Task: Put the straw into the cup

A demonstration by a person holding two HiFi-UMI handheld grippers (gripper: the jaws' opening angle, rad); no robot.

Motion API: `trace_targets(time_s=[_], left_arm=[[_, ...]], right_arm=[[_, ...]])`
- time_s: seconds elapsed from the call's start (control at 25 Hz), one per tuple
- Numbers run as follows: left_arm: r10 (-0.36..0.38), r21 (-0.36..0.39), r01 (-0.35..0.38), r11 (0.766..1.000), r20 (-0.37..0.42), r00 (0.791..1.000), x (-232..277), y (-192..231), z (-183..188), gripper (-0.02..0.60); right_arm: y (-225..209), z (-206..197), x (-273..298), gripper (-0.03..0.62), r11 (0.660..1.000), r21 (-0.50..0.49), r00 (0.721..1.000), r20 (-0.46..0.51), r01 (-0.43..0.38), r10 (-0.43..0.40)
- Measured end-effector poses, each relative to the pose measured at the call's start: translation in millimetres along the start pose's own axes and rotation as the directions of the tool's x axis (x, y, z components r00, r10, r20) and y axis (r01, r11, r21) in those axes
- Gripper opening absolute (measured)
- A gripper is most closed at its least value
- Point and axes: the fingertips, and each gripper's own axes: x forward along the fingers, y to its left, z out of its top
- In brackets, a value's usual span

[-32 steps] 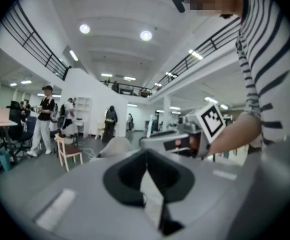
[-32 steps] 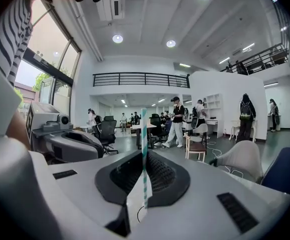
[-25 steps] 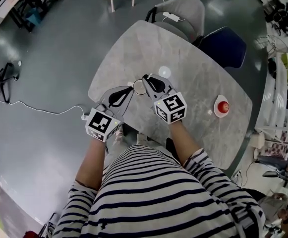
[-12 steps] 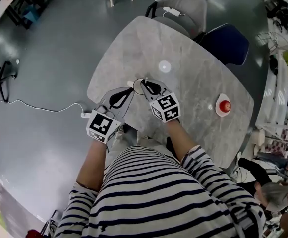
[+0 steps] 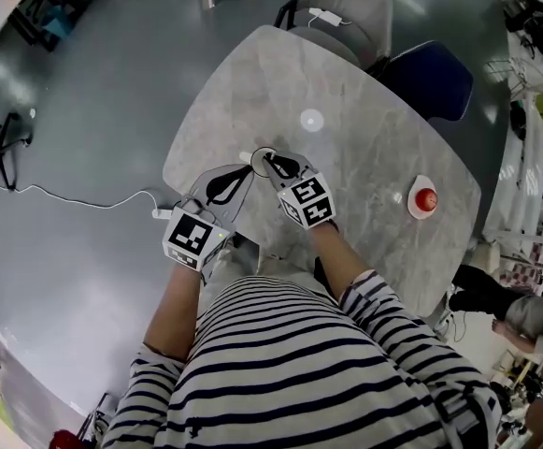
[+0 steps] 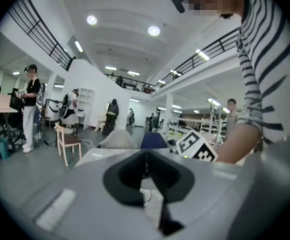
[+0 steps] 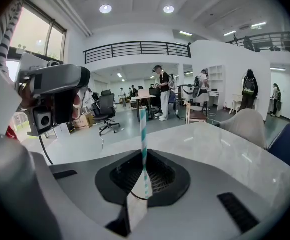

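Observation:
A teal-and-white striped straw [image 7: 143, 144] stands upright in the seam of my right gripper [image 7: 144, 156], which is shut on it. Its lower end sits inside the thin dark rim of a clear cup [image 5: 264, 158]. In the head view the right gripper [image 5: 270, 162] is over that cup near the table's near-left edge. My left gripper [image 5: 247, 168] reaches the cup from the left. In the left gripper view its jaws [image 6: 145, 156] look shut on the cup's whitish wall [image 6: 147, 198].
A white round lid [image 5: 311, 120] lies further in on the marble table [image 5: 374, 157]. A small plate with a red thing [image 5: 422, 200] sits at the right. A grey chair [image 5: 346, 12] and a blue chair [image 5: 430, 78] stand behind. People stand in the hall.
My right gripper has shifted a little left and nearer, bringing the straw over the cup's rim. The left gripper and cup have stayed in place.

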Motion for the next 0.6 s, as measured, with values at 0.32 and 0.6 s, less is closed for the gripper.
trace_targets(time_s=[0.32, 0.6], left_arm=[[0.012, 0.001, -0.012, 1.0, -0.032, 0.999, -0.4, 2.8, -4.8, 0.008], [-0.007, -0.006, 0.007, 1.0, -0.006, 1.0, -1.2, -0.2, -6.8, 0.008]], right_arm=[[-1.8, -5.4, 10.9, 0.025, 1.0, 0.001, 1.0, -0.009, -0.001, 0.001], [-3.9, -2.1, 10.9, 0.025, 1.0, 0.007, 1.0, -0.011, 0.008, -0.008]])
